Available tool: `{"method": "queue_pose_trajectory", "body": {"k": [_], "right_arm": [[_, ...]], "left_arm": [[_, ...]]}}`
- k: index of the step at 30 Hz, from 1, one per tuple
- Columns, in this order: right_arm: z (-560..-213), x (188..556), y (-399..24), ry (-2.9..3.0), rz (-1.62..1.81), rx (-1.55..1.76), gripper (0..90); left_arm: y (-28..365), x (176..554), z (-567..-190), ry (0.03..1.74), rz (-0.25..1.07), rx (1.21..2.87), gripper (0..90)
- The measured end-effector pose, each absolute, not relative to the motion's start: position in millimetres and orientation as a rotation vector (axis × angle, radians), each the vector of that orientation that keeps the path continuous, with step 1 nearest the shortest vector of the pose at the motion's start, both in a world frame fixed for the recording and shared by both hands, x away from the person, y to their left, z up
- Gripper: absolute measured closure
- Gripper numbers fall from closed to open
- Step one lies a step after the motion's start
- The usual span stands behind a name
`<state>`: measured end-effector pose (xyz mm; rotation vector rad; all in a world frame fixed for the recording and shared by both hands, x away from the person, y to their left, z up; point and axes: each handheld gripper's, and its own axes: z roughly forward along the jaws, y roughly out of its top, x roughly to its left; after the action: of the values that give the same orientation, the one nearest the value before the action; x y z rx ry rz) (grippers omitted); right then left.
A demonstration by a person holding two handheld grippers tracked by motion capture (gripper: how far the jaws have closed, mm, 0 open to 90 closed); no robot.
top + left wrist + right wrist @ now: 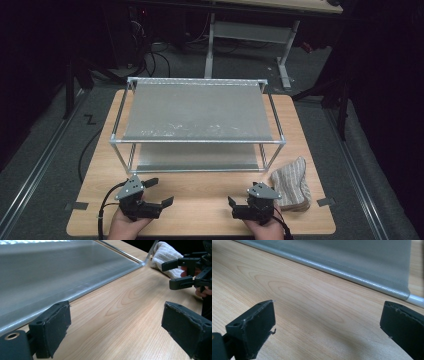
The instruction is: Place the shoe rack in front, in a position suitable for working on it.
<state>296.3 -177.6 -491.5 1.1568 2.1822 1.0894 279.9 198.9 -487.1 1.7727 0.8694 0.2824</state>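
Two-tier metal-frame rack w/ grey fabric shelves [197, 120] stands mid light wooden tabletop [200, 200]. Folded beige striped cloth [292, 184] lies on tabletop just off rack's front-right corner. Left gripper [159, 192] sits in front of rack's left leg, jaws spread, nothing between. Right gripper [234, 206] sits in front of rack's right side, just beside cloth, not touching it; jaws spread, empty.

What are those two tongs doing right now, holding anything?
Left tongs: open, holding nothing, above the table.
Right tongs: open, holding nothing, beside the cloth.
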Motion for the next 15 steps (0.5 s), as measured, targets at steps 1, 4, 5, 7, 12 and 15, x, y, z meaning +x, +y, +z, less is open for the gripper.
{"method": "queue_pose_trajectory", "body": {"k": [1, 4, 5, 7, 12, 15], "right_arm": [[-490.9, 295.6, -178.3, 2.176, 1.095, 1.155, 0.0], [-489.8, 294.5, -180.1, 2.170, 1.104, 1.154, 0.0], [-489.8, 294.6, -180.3, 2.170, 1.107, 1.153, 0.0], [-490.0, 294.7, -180.4, 2.170, 1.114, 1.156, 0.0], [-489.8, 294.2, -179.0, 2.182, 1.131, 1.145, 0.0], [-488.9, 293.9, -179.0, 2.182, 1.146, 1.157, 0.0]], "left_arm": [[197.8, 280.5, -486.9, 0.864, 0.282, 1.778, 8.9], [197.4, 281.5, -485.9, 0.853, 0.290, 1.777, 7.1], [198.0, 281.8, -485.7, 0.856, 0.291, 1.768, 6.5], [199.2, 282.2, -486.0, 0.860, 0.295, 1.763, 6.3], [197.3, 283.2, -488.5, 0.881, 0.305, 1.792, 4.4], [196.5, 283.5, -488.6, 0.878, 0.290, 1.801, 8.9]]}}
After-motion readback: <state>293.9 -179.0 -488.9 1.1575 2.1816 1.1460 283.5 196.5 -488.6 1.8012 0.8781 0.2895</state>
